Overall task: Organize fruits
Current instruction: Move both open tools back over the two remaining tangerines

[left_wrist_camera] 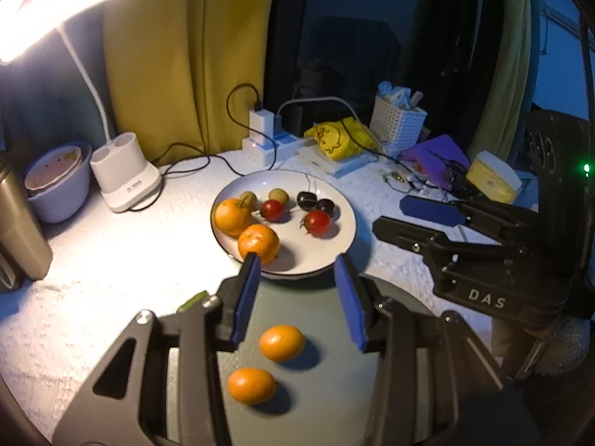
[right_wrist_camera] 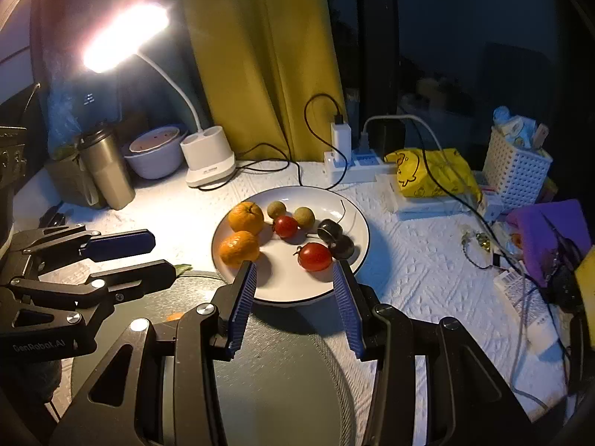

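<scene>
Currently both grippers hover over the bench, nothing held. Left gripper [left_wrist_camera: 297, 297]: jaws partly open and empty, above a dark green plate [left_wrist_camera: 297, 308] carrying two kumquats [left_wrist_camera: 281, 342] [left_wrist_camera: 251, 385], side by side, apart. Right gripper [right_wrist_camera: 293, 304]: jaws partly open, empty, over the same dark plate's bare part. Beyond lies a white plate [right_wrist_camera: 282, 286] with two mandarins [right_wrist_camera: 245, 217] [right_wrist_camera: 238, 248] touching, two cherry tomatoes [right_wrist_camera: 285, 226] [right_wrist_camera: 315, 256], two brownish round fruits [right_wrist_camera: 276, 209] [right_wrist_camera: 304, 216] and two dark fruits [right_wrist_camera: 330, 230] [right_wrist_camera: 343, 247]. Desk lamp [right_wrist_camera: 208, 160] lit, rear left.
</scene>
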